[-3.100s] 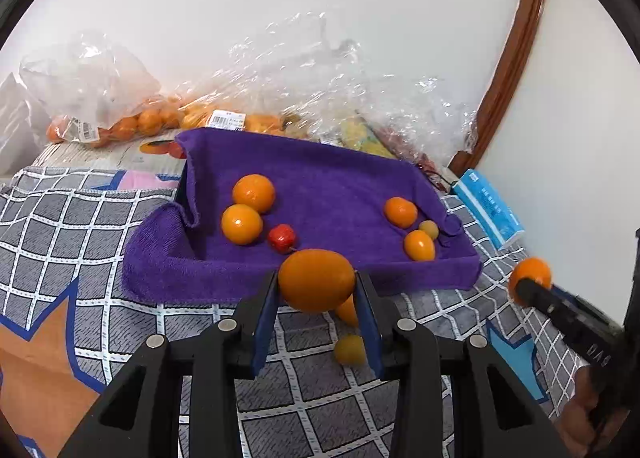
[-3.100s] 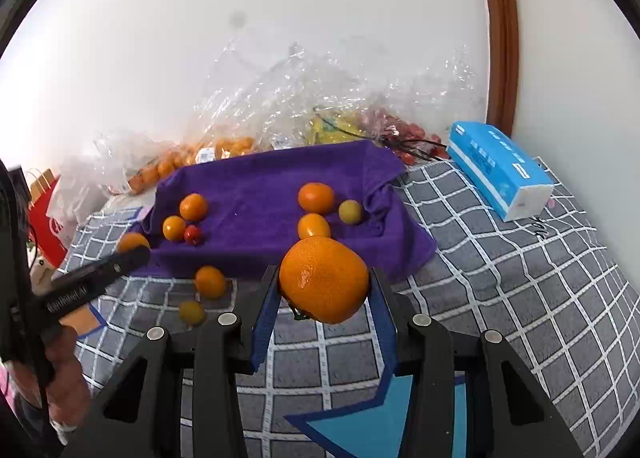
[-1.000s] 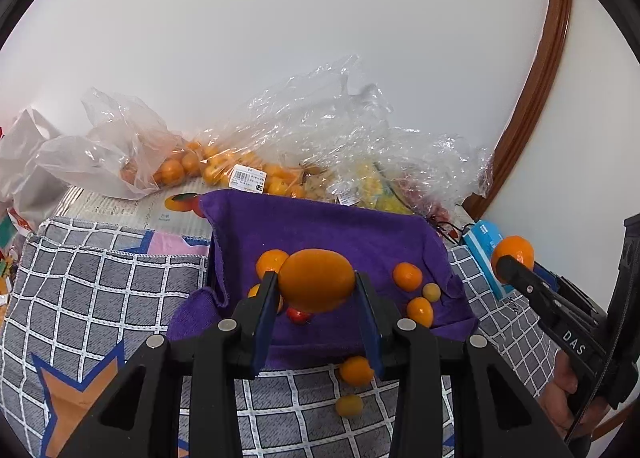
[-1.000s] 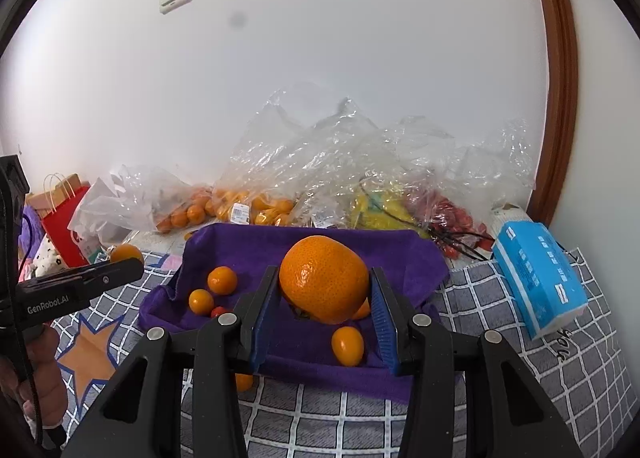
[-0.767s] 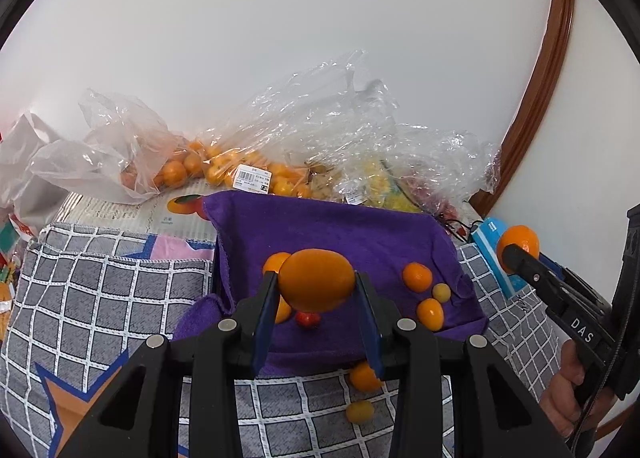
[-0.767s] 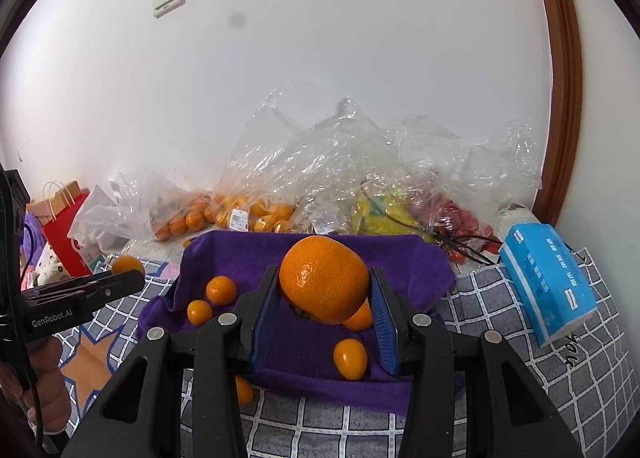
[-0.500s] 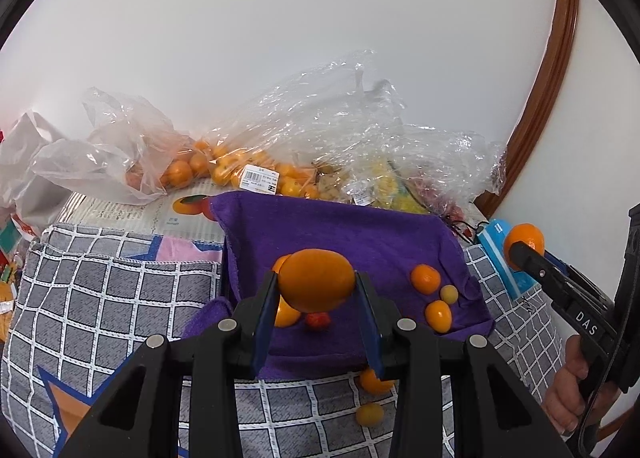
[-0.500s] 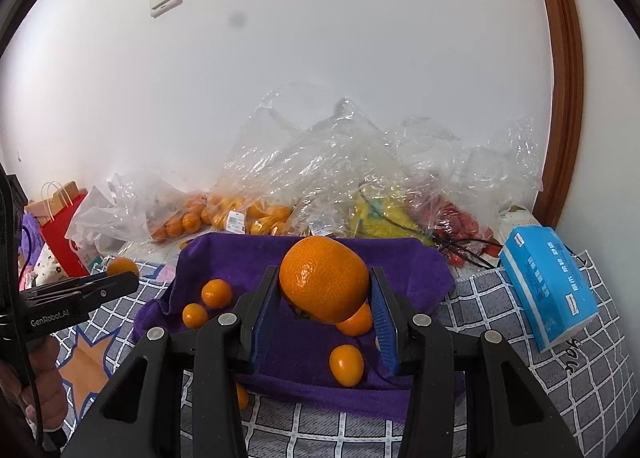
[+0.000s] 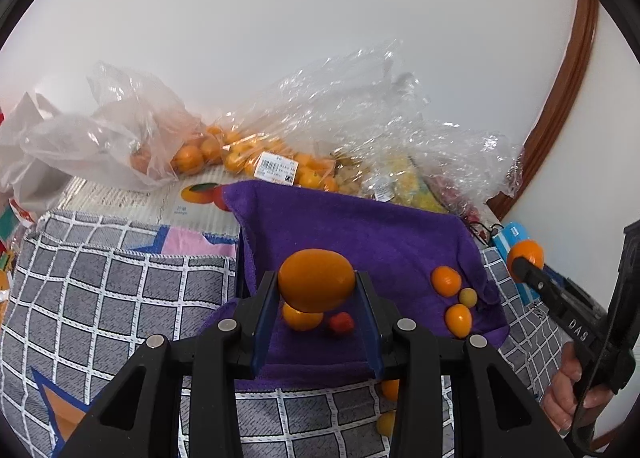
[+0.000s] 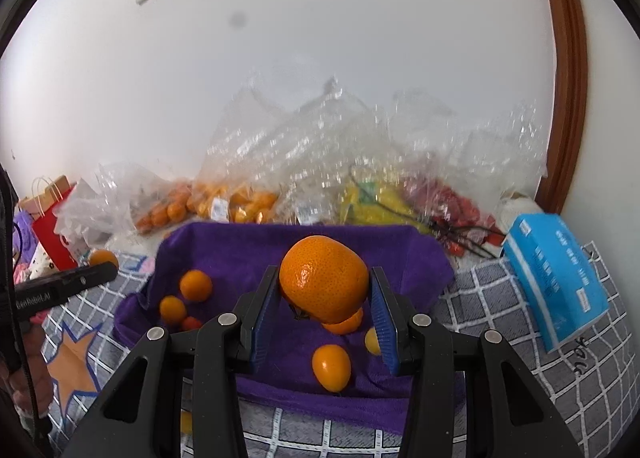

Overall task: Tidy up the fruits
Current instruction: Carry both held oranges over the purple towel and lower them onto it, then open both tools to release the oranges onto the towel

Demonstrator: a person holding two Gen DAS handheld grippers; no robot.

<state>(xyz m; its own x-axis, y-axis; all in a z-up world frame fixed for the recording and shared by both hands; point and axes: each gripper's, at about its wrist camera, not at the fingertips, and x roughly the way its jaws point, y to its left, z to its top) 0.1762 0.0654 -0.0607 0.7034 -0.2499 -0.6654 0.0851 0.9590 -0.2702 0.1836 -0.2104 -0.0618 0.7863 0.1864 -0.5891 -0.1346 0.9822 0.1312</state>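
Backdrop: white wall, with clear plastic bags of fruit (image 9: 248, 161) heaped along its foot.
Surface: grey checked cloth (image 9: 100, 290) spread underneath, and on it the purple towel (image 9: 360, 225), edges turned up like a shallow tray.
Side item: blue tissue pack (image 10: 556, 274) lies right of the towel, well apart from the fruit.
Right tongs (image 10: 325, 294): clenched on the big mandarin (image 10: 324, 284), pads on its two sides, hanging above the towel's middle.
Left tongs (image 9: 317, 286): clenched on the smooth orange fruit (image 9: 316, 278), above the towel's near left part.
Loose fruit: small oranges (image 10: 196, 285) and a red one (image 9: 341, 323) sit on the towel; two more (image 9: 390, 388) lie off it on the checked cloth.
Handling: mandarin looks light, with soft, pebbled, giving skin, so grip across the widest part and squeeze gently or it bruises. The smooth one looks glossier and likelier to slip; hold at mid-belly. Both are round and will likely roll, so set them low into the towel.
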